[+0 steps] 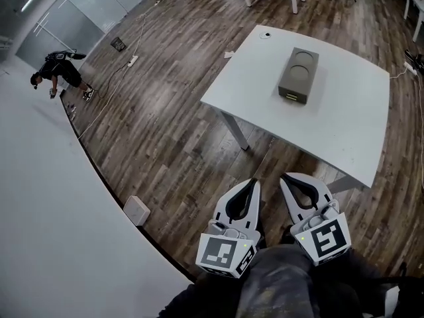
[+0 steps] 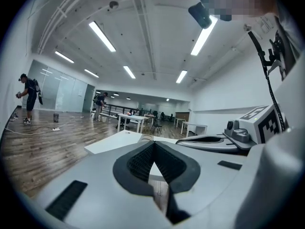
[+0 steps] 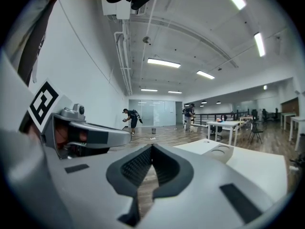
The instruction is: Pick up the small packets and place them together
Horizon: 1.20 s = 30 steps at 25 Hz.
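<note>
Two grippers: left gripper (image 1: pixel 251 184) and right gripper (image 1: pixel 287 177) side by side, short of the white table (image 1: pixel 344 131); hanging over the wood floor (image 1: pixel 165 131) on the table's near side, not over the top yet
Left gripper jaws: pressed together; nothing between the pads, so empty
Right gripper jaws: same deal; closed tight on nothing
Small packets: can't spot a single one, lol; none on the bare part of the table, none on the floor beside it; maybe too small to show from here, maybe inside the grey box (image 1: pixel 299 75)
Grey box: lying on the table toward its far side; two round recesses on top; only other thing up there is a little round bit (image 1: pixel 265 36) at the table's far corner
Risk 1: reaching in with the jaws closed like this; would probably shove a light packet across the table instead of gripping it; opening needed first
Risk 2: hunting for packets not visible from here; easy to bump or grab the box by mistake
Risk 3: table edge sitting between grippers and box; coming in low could clip the tips on it
Risk 4: thin packets on a smooth top; likely slippery; pinching just a corner could mean a drop
</note>
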Each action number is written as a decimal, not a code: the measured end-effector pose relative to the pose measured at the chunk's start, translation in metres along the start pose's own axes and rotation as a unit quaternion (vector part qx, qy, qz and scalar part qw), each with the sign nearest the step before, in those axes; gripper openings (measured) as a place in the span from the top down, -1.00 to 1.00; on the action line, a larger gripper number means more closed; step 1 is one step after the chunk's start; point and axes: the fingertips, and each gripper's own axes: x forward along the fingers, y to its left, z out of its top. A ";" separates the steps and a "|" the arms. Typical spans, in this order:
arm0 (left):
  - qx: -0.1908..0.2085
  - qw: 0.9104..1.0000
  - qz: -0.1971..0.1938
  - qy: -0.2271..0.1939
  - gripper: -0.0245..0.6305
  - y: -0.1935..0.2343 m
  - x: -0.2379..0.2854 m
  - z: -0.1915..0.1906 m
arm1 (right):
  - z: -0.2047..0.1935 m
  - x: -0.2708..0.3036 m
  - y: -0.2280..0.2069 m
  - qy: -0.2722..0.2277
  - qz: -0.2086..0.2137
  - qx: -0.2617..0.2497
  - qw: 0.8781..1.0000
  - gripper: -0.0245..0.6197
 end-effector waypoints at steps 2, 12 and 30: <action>-0.005 1.000 -0.006 0.000 0.92 0.016 0.007 0.003 | 0.000 0.016 -0.003 0.011 -0.011 0.003 1.000 0.91; -0.029 0.999 -0.028 0.022 0.92 0.108 0.045 0.004 | -0.002 0.113 -0.013 0.055 -0.046 0.018 0.997 0.91; -0.019 0.988 -0.151 0.018 0.92 0.159 0.117 0.027 | 0.023 0.177 -0.049 0.036 -0.164 -0.007 0.986 0.91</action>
